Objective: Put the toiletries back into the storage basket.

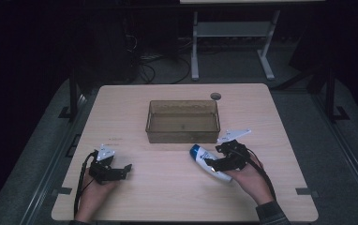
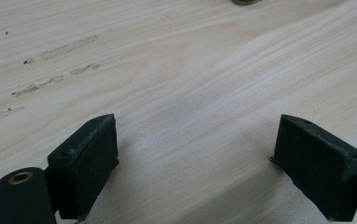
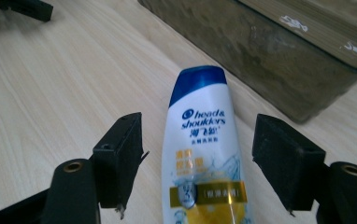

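A white shampoo bottle (image 1: 204, 157) with a blue cap lies flat on the wooden table (image 1: 167, 192), its cap toward the brown translucent bin (image 1: 182, 135). My right gripper (image 1: 216, 158) straddles the bottle. In the right gripper view the bottle (image 3: 202, 107) runs up between the two black pads (image 3: 120, 154), with a gap on each side, so the gripper (image 3: 197, 137) is open. My left gripper (image 1: 123, 168) rests at the front left of the table. In the left gripper view it (image 2: 195, 140) stands wide open over bare wood.
The bin (image 3: 270, 51) sits at the table's middle, just beyond the bottle, and looks empty. A small round grommet (image 1: 215, 96) is set in the table behind it. The left gripper (image 3: 22, 7) shows at the right gripper view's top left corner. A desk frame (image 1: 233, 42) stands beyond on the floor.
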`<state>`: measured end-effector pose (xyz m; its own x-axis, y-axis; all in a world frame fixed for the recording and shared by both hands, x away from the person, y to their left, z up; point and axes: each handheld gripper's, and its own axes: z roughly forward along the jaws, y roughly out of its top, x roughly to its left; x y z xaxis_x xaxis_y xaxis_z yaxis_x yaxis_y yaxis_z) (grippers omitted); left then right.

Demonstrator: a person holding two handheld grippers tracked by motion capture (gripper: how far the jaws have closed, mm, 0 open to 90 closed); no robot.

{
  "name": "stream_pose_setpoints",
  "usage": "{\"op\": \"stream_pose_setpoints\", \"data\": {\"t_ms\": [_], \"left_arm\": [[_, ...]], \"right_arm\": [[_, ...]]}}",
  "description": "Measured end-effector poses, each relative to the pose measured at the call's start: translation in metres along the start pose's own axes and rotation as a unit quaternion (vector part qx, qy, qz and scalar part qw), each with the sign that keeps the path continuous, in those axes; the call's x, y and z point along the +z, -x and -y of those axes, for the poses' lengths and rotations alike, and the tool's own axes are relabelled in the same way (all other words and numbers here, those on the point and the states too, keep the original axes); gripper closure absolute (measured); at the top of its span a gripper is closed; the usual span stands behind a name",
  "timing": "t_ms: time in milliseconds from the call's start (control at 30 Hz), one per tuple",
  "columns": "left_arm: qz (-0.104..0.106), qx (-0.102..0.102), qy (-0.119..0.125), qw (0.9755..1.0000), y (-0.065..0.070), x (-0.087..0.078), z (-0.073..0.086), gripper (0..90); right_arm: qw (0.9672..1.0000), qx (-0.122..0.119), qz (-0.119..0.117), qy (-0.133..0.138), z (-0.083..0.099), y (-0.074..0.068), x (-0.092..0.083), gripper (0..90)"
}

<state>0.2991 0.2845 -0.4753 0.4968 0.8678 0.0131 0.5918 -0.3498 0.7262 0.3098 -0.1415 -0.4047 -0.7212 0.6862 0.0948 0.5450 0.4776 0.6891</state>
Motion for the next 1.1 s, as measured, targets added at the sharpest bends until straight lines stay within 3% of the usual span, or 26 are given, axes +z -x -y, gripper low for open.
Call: {"op": "stream_pose_setpoints", "data": {"t_ms": [333, 600, 767, 1100], "left_arm": [[0.003, 0.002, 0.002, 1.0, 0.001, 0.0, 0.0, 12.1], [0.004, 0.002, 0.001, 1.0, 0.001, 0.0, 0.0, 12.1], [0.003, 0.004, 0.0, 1.0, 0.0, 0.0, 0.0, 12.1], [0.004, 0.003, 0.0, 1.0, 0.001, 0.0, 0.0, 12.1]], "right_arm": [[0.9998, -0.015, 0.002, -0.01, -0.018, -0.002, 0.014, 32.1], [0.9988, -0.025, -0.001, -0.041, -0.03, -0.006, 0.037, 32.1], [0.9979, -0.032, -0.002, -0.057, -0.033, -0.007, 0.046, 32.1], [0.9937, -0.042, 0.023, -0.101, -0.027, -0.006, 0.065, 29.3]]}}
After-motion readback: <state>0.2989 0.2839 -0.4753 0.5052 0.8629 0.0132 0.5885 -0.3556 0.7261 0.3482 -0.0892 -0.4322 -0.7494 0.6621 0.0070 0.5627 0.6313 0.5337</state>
